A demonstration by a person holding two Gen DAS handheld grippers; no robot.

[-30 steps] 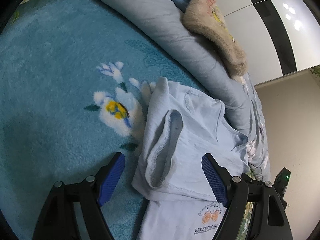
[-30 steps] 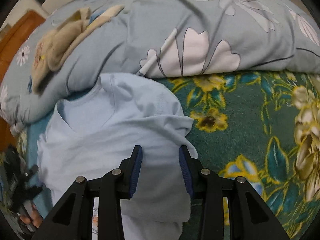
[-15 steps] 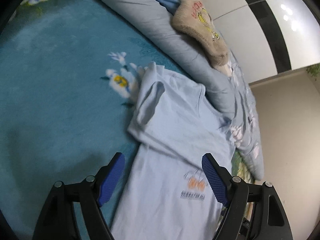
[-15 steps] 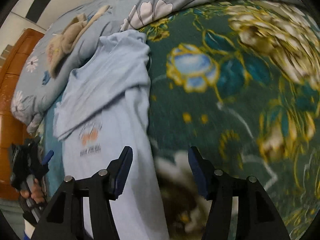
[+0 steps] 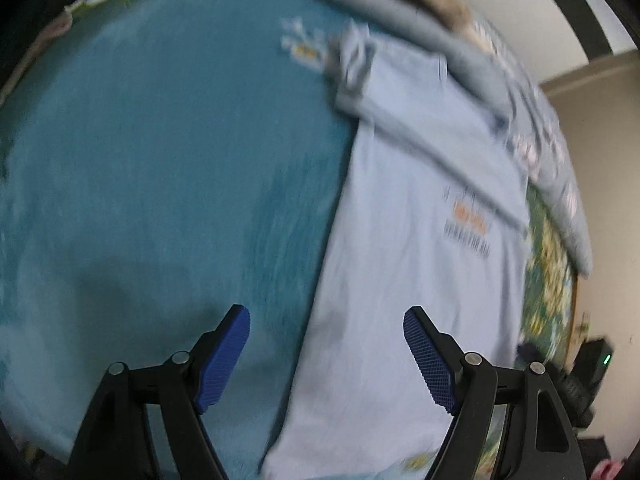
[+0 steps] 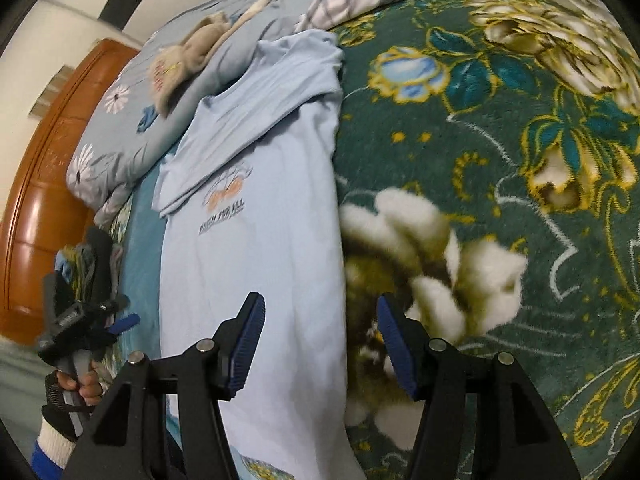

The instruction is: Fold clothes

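A light blue T-shirt (image 5: 420, 256) with an orange and dark chest print lies lengthwise on the bed, its top part folded down over the print. It also shows in the right wrist view (image 6: 256, 240). My left gripper (image 5: 326, 354) is open and empty above the shirt's lower left edge. My right gripper (image 6: 320, 340) is open and empty above the shirt's lower right edge. The left gripper (image 6: 86, 320) also appears in the right wrist view, held in a gloved hand at the far left.
The shirt lies across a teal blanket (image 5: 160, 160) and a dark green floral blanket (image 6: 500, 140). A grey-blue flowered quilt (image 6: 168, 92) with a beige plush garment (image 6: 192, 48) on it lies past the shirt's collar. A wooden headboard (image 6: 48, 184) stands at left.
Both grippers have pulled back from the shirt's folded top toward its lower hem. The right gripper, which was narrow over the sleeve, has opened. The folded top stays in place.
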